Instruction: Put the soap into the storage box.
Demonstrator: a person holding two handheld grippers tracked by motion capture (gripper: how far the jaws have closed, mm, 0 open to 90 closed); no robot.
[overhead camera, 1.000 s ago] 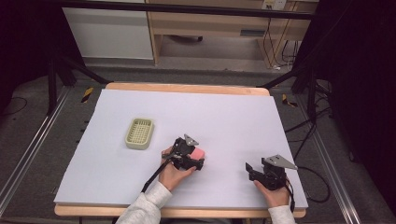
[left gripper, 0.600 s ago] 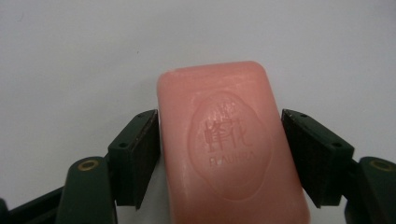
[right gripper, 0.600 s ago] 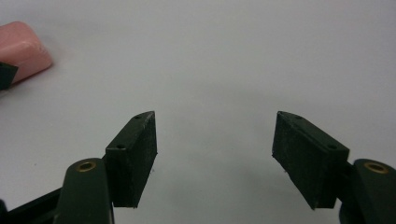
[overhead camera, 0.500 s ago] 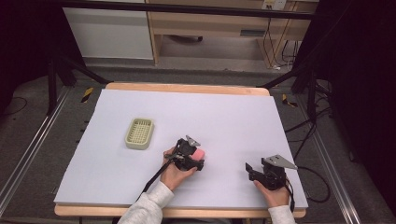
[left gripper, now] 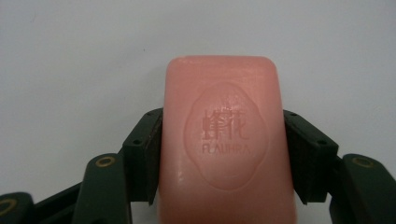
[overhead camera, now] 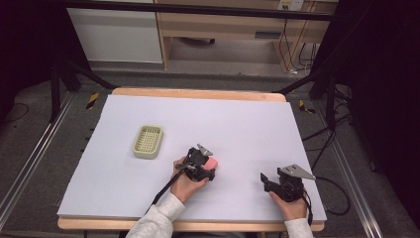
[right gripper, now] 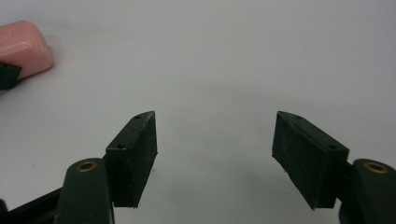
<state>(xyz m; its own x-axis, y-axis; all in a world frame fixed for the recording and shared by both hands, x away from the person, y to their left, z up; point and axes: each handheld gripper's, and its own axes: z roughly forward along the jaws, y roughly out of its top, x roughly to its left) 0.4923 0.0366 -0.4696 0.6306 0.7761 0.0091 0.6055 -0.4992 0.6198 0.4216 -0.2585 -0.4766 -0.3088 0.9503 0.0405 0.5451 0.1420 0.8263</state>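
The pink soap bar point(left gripper: 224, 144) lies on the white table cover point(overhead camera: 237, 124) near the middle of its near half, and its long axis points away along the left gripper point(overhead camera: 204, 166), whose jaws have just closed and now press its two long sides. The bar is smooth and waxy, a rounded rectangle with an oval stamp on top. The right gripper point(right gripper: 215, 154) rests to the right with jaws apart, holding nothing, and a ribbed pale green soap dish point(overhead camera: 148, 141) sits farther left.

A soap bar point(overhead camera: 212, 163) is lying on the bench point(overhead camera: 237, 124), right of a tray point(overhead camera: 148, 141) that is apparently sitting well apart.
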